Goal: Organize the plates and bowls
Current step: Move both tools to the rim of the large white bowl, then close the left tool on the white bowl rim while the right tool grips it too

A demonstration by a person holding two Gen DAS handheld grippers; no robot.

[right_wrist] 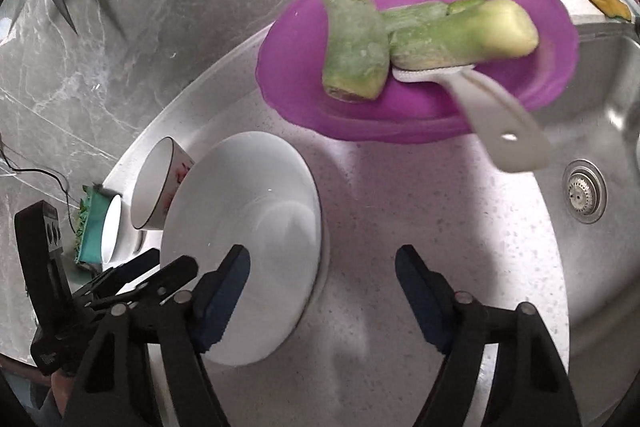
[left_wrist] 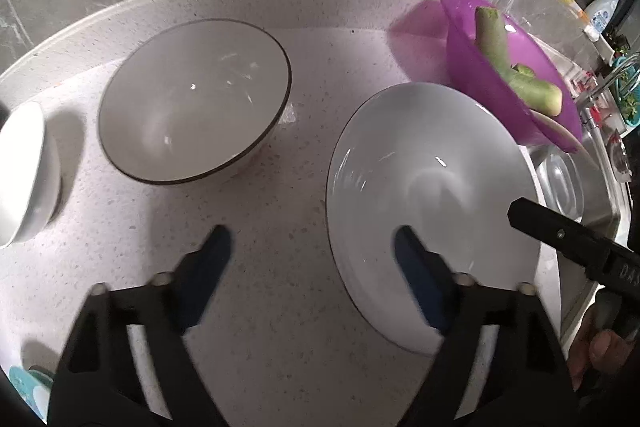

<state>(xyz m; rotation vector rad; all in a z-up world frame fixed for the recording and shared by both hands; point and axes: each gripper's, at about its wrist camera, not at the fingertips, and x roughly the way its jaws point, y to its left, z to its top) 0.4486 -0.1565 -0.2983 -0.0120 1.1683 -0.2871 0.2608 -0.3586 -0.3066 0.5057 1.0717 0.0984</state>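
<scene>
**Both grippers at the white plate, sorting barely begun**

White plate [left_wrist: 432, 203] lies flat on the table [left_wrist: 280, 307], beside the sink [right_wrist: 600, 131]. Left gripper [left_wrist: 312, 259] jaws spread, straddling its near rim, not pinching. Right gripper [right_wrist: 322, 271] jaws spread, 1 finger over the plate. Dark-rimmed bowl [left_wrist: 192, 103] and small white bowl [left_wrist: 24, 175] stand apart, unstacked. Purple dish [right_wrist: 420, 39] holds vegetables. Nothing grouped yet.

Three bowls [left_wrist: 192, 99], one plate [left_wrist: 432, 203], one basin [right_wrist: 420, 47].

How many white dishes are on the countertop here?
3: a wide shallow bowl nearest the sink, a dark-rimmed bowl left of it, and a small white bowl at far left. More may be out of frame.
</scene>
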